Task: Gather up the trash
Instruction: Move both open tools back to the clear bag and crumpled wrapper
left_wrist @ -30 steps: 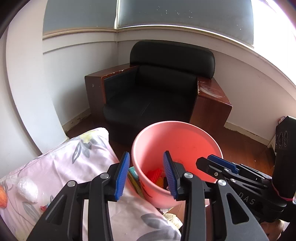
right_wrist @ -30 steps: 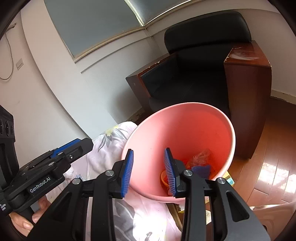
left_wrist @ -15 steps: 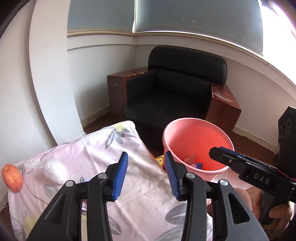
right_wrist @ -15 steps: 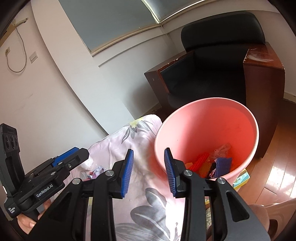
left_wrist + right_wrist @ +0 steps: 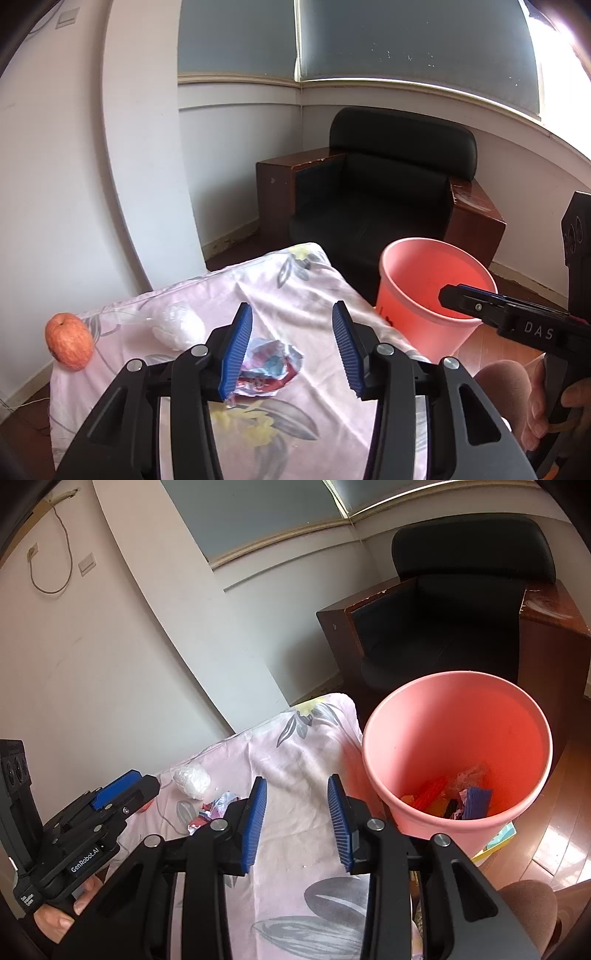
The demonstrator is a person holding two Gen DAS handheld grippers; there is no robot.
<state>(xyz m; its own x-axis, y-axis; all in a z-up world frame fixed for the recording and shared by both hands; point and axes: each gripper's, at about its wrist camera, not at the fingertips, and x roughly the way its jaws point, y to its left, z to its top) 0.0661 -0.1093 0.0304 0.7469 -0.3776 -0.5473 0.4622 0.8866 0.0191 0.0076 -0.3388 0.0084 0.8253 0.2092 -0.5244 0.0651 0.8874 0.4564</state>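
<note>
- A lived-in room of a home, seen from beside a small table.
- A black leather armchair (image 5: 384, 195) with wooden sides stands in the corner under a wide window (image 5: 406, 40).
- A pink floral cloth (image 5: 280, 295) covers the table.
- Glossy wooden floorboards (image 5: 554, 834), white walls, a wall switch (image 5: 88, 563).

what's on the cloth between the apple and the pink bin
In the left wrist view, a white crumpled plastic wad and a colourful crumpled wrapper lie on the floral cloth between the apple and the pink bin.
</note>
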